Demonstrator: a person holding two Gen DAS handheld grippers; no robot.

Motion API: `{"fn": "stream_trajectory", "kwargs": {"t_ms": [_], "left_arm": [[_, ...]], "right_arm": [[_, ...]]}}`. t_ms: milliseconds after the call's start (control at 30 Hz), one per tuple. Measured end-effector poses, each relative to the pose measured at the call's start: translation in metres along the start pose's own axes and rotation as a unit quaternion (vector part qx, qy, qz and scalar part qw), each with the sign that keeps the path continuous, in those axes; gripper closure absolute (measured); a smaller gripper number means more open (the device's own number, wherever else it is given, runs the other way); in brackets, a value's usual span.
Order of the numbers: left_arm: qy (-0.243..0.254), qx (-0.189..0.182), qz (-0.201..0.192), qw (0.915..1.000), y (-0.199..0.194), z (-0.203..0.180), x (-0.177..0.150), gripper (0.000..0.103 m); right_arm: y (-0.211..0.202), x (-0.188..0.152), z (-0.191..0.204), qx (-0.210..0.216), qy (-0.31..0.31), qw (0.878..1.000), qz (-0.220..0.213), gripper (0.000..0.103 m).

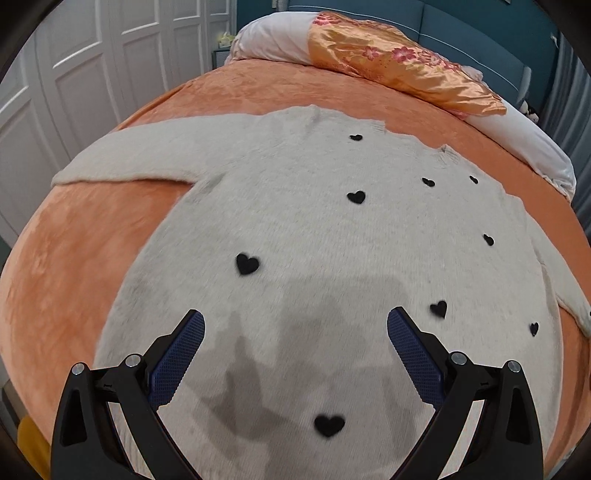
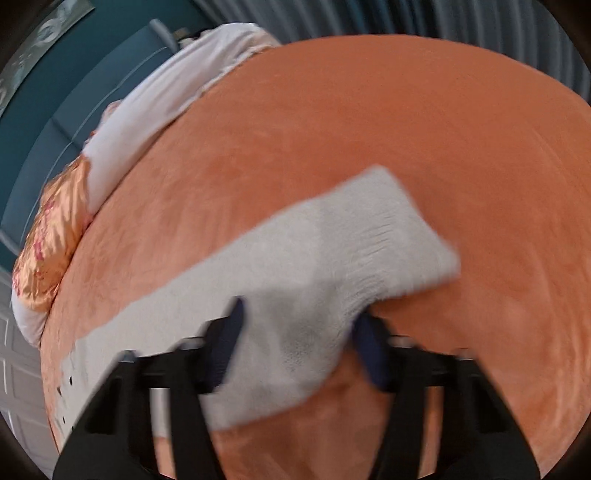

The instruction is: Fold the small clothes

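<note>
A: Where is the sweater?

B: The cream fluffy sweater (image 1: 314,221) with small black hearts (image 1: 246,263) lies spread flat on the orange bedspread (image 1: 66,258). In the left wrist view its body fills the middle, the neckline is up near 12 o'clock, and one sleeve (image 1: 122,158) stretches out toward 10 o'clock. The other sleeve trails off at 3 o'clock.

A: And the left tongs?

B: The left gripper (image 1: 295,325) hovers over the lower part of the sweater's body, its jaws set wide apart. Nothing sits between the blue pads (image 1: 406,343); only its shadow falls on the knit below.

A: The right one?

B: In the right wrist view, the right gripper (image 2: 299,325) is at 6 o'clock over the second sleeve (image 2: 295,273), which runs from 8 o'clock up to its ribbed cuff (image 2: 399,229) toward 2 o'clock. The picture is blurred. The jaws stand partly apart with the sleeve's cloth bunched between the pads (image 2: 232,332); the fabric seems gathered and lifted there, so the pads look pressed against it, though the blur leaves that less than sure.

A: What else is on the bed?

B: An orange satin floral pillow (image 1: 402,70) lies on a white pillow (image 1: 273,40) at the head, near 1 o'clock in the left view, against a teal headboard (image 1: 461,33). White panelled doors (image 1: 85,74) stand at 10 o'clock.
</note>
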State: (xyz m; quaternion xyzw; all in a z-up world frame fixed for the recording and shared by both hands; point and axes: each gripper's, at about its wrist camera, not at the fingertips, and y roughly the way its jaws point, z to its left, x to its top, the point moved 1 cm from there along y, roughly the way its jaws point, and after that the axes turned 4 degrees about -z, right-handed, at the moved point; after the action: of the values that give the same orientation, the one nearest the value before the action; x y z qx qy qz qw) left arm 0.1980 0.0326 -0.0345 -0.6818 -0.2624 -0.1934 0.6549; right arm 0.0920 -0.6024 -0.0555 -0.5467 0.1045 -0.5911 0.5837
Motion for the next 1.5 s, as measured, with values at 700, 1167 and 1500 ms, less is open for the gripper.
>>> {"fn": "stream_trajectory", "kwargs": {"t_ms": [700,1167,1500], "left_arm": [[-0.064,-0.089,-0.041,0.9931,0.033,0.009,0.094,0.007],[-0.165,-0.166,0.054,0.9706,0.121,0.011,0.094,0.007],[-0.088,-0.169,0.022,0.9814,0.118,-0.022,0.132,0.099]], "right_arm": [[-0.042,-0.336,0.447,0.302,-0.456,0.832,0.098,0.087],[-0.057,-0.219,0.281,0.212,-0.270,0.939,0.019,0.038],[0.017,-0.172,0.265,0.130,-0.244,0.960,0.044,0.064]]}}
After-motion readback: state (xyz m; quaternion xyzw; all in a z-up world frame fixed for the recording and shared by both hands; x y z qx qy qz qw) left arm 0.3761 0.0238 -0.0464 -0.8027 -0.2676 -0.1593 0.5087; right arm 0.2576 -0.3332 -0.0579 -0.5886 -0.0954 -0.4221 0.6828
